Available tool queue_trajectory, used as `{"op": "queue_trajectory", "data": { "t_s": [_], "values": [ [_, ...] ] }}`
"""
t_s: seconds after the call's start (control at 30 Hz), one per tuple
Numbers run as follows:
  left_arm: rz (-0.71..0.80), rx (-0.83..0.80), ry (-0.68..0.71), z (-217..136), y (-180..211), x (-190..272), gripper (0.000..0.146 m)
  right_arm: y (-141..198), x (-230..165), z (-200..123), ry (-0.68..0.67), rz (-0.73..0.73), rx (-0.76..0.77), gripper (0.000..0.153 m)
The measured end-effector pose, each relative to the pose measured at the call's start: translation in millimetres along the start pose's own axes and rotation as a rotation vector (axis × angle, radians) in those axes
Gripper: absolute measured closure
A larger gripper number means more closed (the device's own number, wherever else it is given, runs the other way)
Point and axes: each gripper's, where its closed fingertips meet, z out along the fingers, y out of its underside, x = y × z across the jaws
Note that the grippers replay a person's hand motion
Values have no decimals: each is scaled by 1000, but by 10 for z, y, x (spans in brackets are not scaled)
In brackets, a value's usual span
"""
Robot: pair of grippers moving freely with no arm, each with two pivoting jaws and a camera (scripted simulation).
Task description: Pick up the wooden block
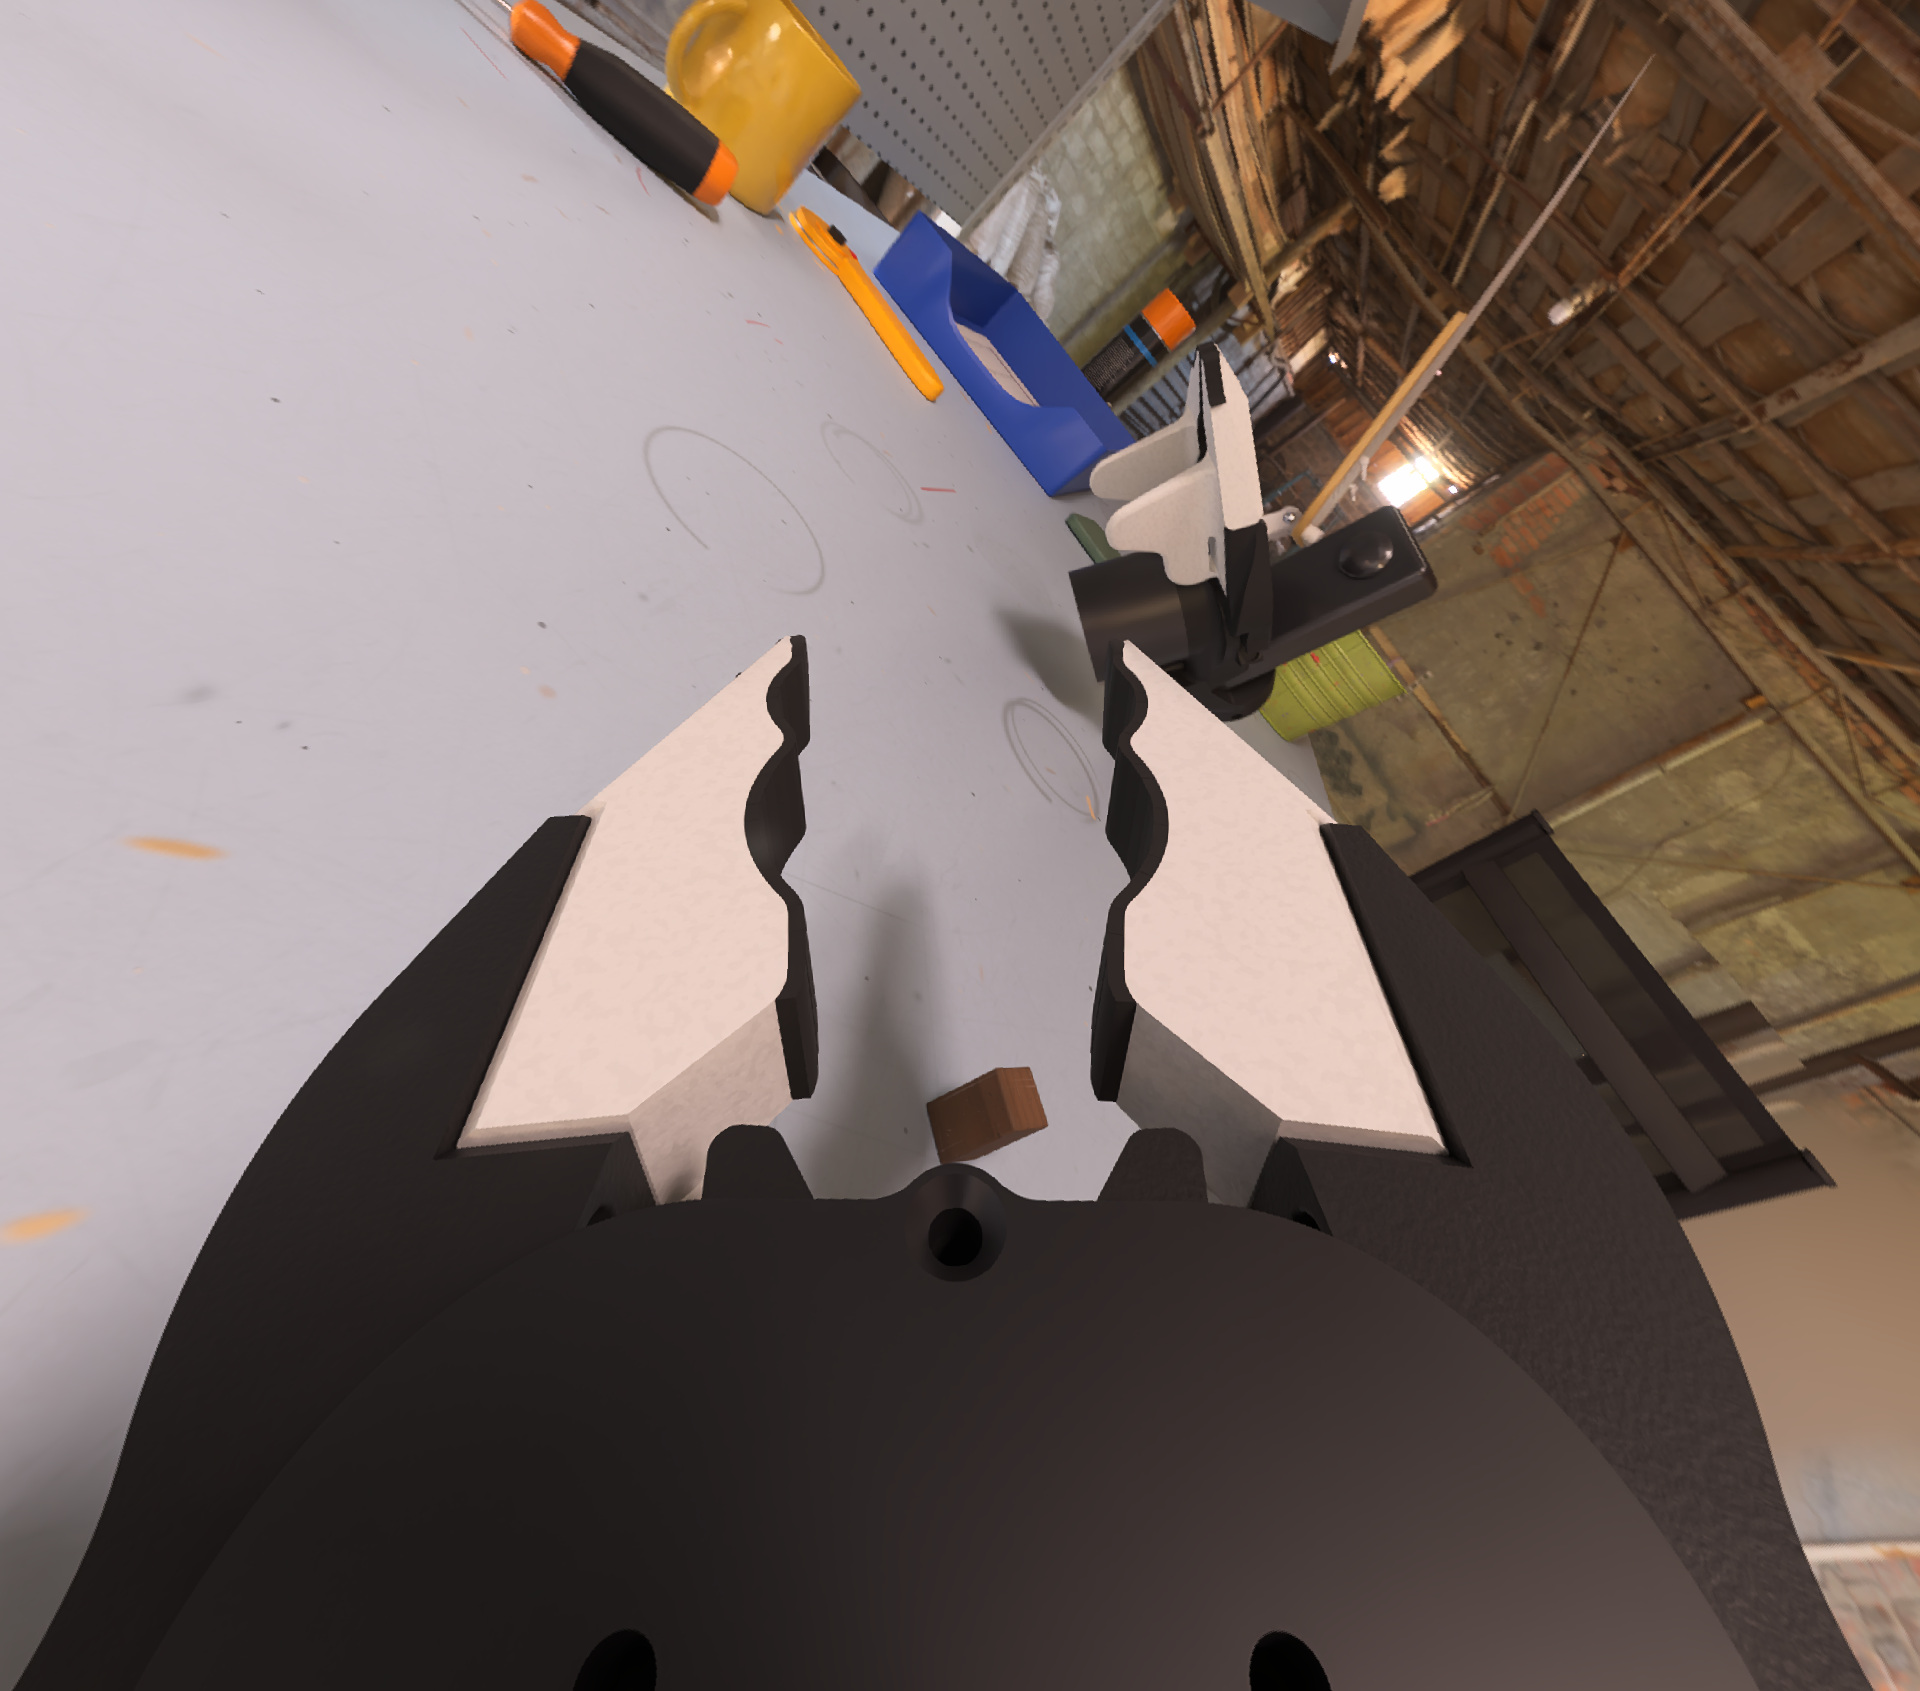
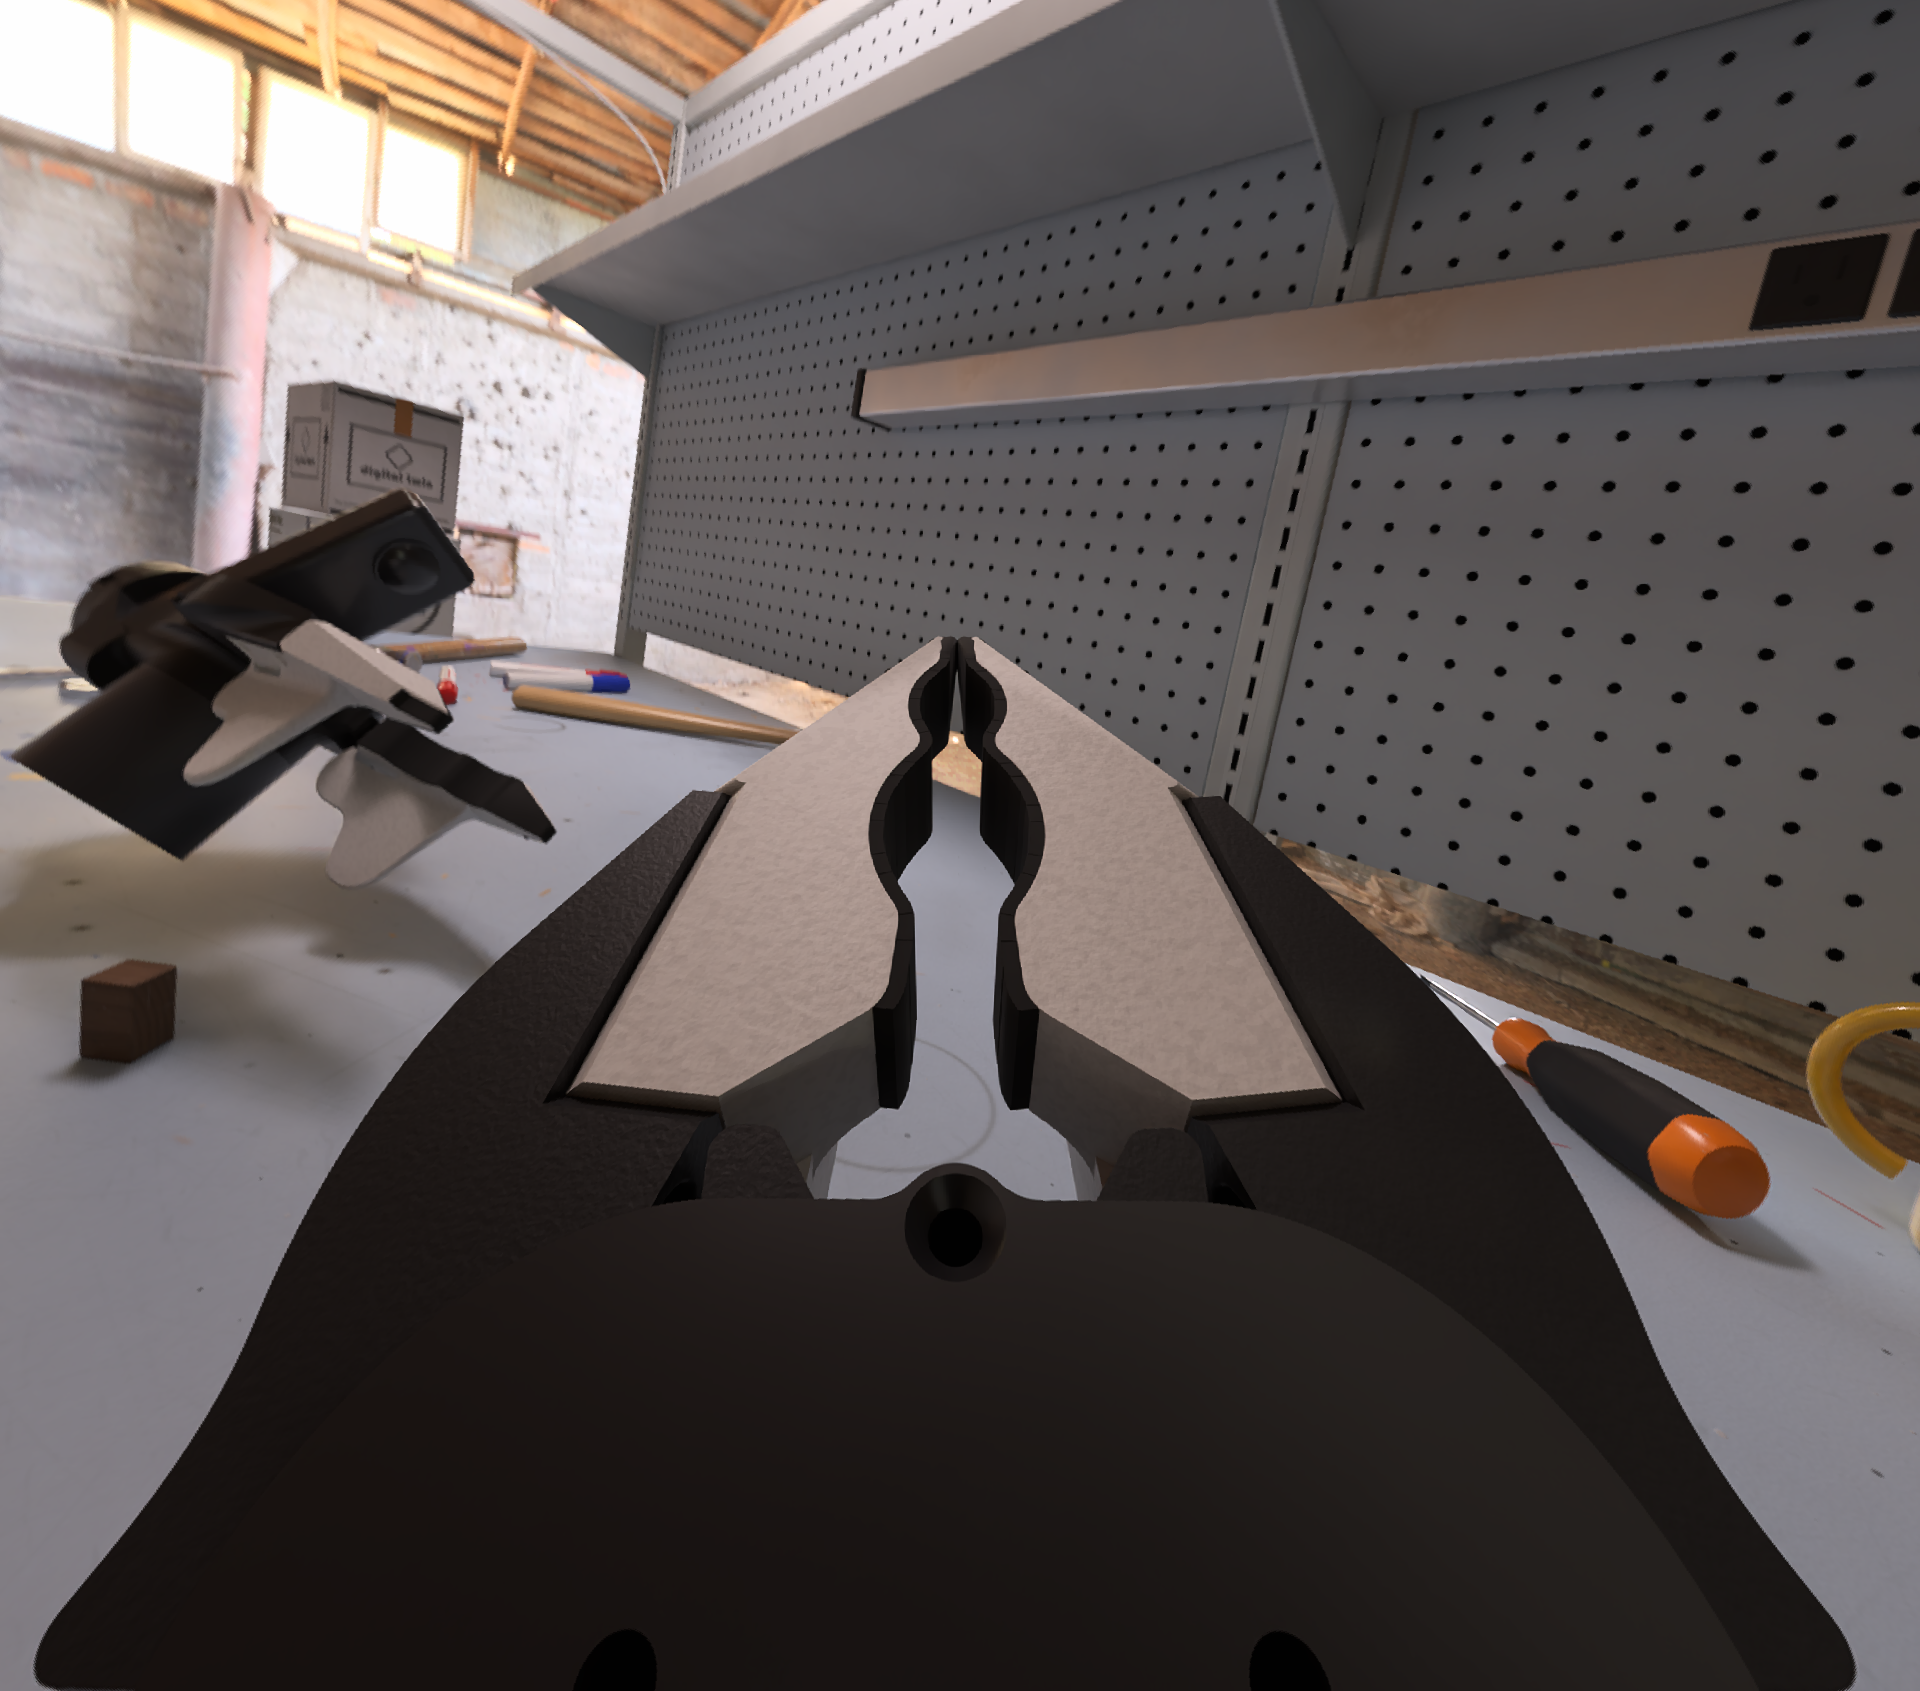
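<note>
Wooden block (image 1: 985,1111) — squat, upright, beneath spread left gripper (image 1: 956,654)

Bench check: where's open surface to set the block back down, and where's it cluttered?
Free: the wide tabletop between the wooden block and the screwdriver. Crowded: back edge along the pegboard, with screwdriver, yellow mug, orange tool and blue bin.

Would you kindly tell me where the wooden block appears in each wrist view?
Left wrist view: wooden block low centre, seen between the bases of the open left gripper fingers.
Right wrist view: block on the table, far left.
Shared landmark: the orange-and-black screwdriver.
</note>
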Motion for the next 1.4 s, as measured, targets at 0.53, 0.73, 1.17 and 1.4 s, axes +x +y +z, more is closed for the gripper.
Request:
{"op": "queue_trajectory", "data": {
  "t_s": [0.53, 0.73, 1.17, 1.4],
  "values": [
    [171, -215, 100, 664, 530, 542, 87, -79, 239, -101, 103, 164, 80, 153],
    [265, -213, 185, 706, 501, 808, 79, -38, 163, -43, 100, 92, 30, 153],
    [438, -273, -274, -75, 683, 485, 117, -96, 311, -127, 102, 245, 109, 149],
    [487, -344, -473, -280, 867, 261, 125, -97, 282, -117, 98, 223, 103, 146]
  ]
}}
